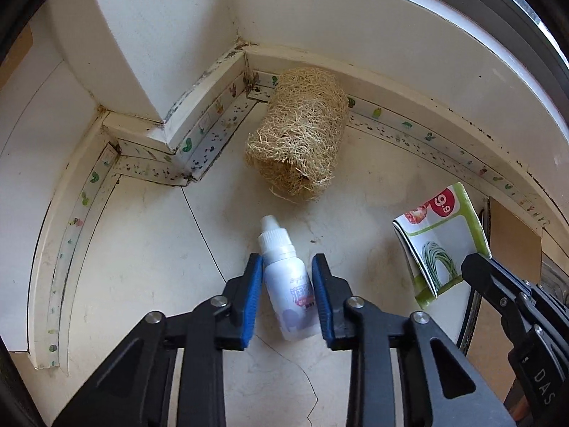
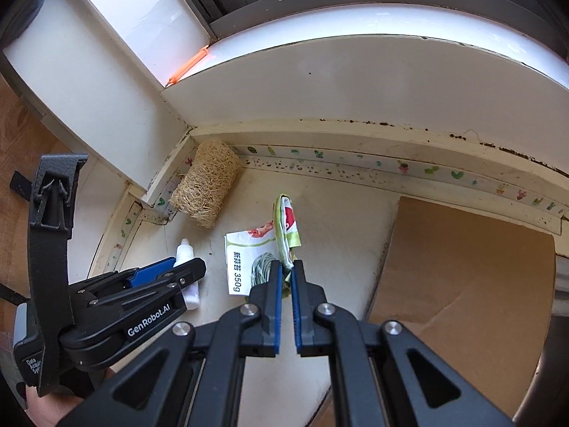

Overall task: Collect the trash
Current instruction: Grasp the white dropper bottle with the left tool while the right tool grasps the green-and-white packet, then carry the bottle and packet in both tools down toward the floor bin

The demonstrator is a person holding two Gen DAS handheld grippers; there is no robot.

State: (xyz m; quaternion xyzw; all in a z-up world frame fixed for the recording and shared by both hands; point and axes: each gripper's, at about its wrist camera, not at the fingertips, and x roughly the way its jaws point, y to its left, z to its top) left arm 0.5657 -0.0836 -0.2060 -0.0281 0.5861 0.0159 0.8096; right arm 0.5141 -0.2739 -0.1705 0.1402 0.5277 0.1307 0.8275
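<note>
Down in the corner of the floor (image 1: 135, 249) we see a cardboard sheet (image 2: 469, 270) on the right and a loofah (image 1: 298, 131) against the baseboard. Our right hand-held gripper (image 2: 287, 270) reaches forward, pinching the folded green-and-white wrapper (image 2: 286, 227) upright. Our left hand-held gripper (image 1: 287, 274) sits low, its pads parted around the small white dropper bottle (image 1: 288, 284) lying between them.

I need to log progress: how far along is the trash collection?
Nothing looks binned yet. In hand: the right gripper is shut on the folded green-and-white printed wrapper; the left gripper straddles the small white dropper bottle, jaws not yet closed. Left: the tan fibrous loofah roll by the wall.
</note>
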